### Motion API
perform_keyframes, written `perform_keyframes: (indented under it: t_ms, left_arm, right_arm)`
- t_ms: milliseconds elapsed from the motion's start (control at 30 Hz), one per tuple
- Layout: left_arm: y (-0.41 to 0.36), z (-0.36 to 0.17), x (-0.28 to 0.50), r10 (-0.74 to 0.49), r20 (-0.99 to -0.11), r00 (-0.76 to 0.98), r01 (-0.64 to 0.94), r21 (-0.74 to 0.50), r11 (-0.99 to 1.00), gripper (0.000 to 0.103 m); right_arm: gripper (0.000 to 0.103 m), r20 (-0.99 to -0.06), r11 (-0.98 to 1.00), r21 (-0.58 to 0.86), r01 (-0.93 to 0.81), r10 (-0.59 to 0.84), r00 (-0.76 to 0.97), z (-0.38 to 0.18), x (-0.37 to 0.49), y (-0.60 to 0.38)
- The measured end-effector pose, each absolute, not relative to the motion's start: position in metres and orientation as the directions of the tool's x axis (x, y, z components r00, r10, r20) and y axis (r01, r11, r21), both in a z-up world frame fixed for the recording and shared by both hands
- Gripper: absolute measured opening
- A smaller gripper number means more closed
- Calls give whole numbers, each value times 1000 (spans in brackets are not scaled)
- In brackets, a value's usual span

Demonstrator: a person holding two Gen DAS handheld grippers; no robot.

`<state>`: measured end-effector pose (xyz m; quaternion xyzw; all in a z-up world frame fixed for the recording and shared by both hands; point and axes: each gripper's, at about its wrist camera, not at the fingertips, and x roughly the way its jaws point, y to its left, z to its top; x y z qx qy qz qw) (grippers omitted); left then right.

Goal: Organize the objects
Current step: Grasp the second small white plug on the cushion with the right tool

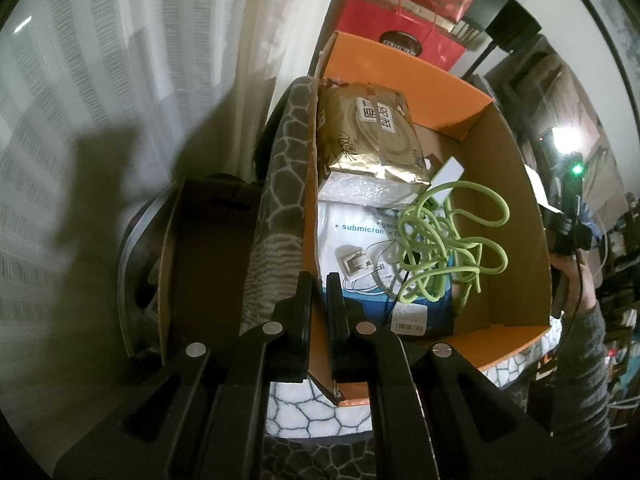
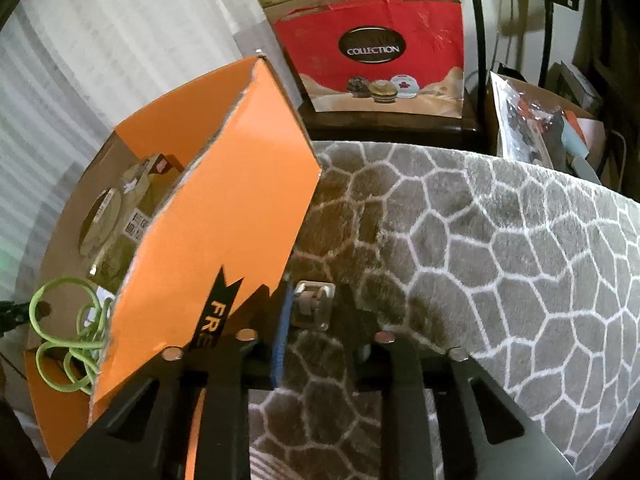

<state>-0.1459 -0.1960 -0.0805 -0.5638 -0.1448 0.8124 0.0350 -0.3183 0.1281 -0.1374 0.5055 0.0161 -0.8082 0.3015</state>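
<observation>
on your far left hangs a pale sheer curtain, with a brown cardboard flap below it. next comes the grey cobble-patterned plush blanket, then the orange cardboard box. your left gripper has its jaws pressed together on the box's left wall, one finger outside and one inside.

inside the box, from its left wall rightward, lie a gold foil packet at the back, a white mask package printed "submicron" in front of it, and a tangled lime-green cord resting on the package beside a small white adapter. a red gift bag stands behind the box.

in the right wrist view, the box's orange flap sits left, the cord visible within. your right gripper points down at the blanket just beside the box, its jaws nearly closed around a small silver metal clip; you cannot tell whether the pads press on it.
</observation>
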Motion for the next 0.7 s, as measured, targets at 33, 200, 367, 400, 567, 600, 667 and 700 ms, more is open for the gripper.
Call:
perform_keyframes:
  t_ms: [33, 200, 367, 400, 567, 600, 667, 700]
  left_arm:
    - [-196, -80, -146, 219, -906, -362, 105, -273, -956, 6]
    - [-197, -81, -145, 224, -904, -364, 105, -279, -955, 6]
    - [-196, -82, -145, 224, -904, -365, 105, -279, -955, 6]
    - [-196, -82, -145, 224, -904, -365, 105, -279, -954, 6]
    - [-196, -82, -145, 224, -904, -363, 106, -279, -954, 6]
    - [-196, -81, -145, 223, -905, -363, 106, -278, -955, 6]
    - [-195, -81, -145, 222, -905, -363, 105, -276, -955, 6]
    - [-195, -80, -145, 222, -905, -363, 106, -276, -955, 6]
  right_arm:
    - [14, -834, -825, 261, 501, -454, -313, -136, -317, 128]
    - [11, -834, -834, 267, 482, -451, -318, -128, -318, 141]
    - [10, -834, -841, 265, 472, -445, -326, -119, -318, 151]
    - [10, -835, -842, 257, 474, -440, -331, -119, -318, 151]
    - [24, -827, -831, 282, 479, -464, -319, -124, -317, 143]
    - [26, -825, -830, 283, 481, -466, -319, -125, -316, 140]
    - [31, -821, -824, 288, 487, -475, -318, -129, -315, 136]
    - [31, -823, -825, 286, 487, -472, -316, -132, -315, 134]
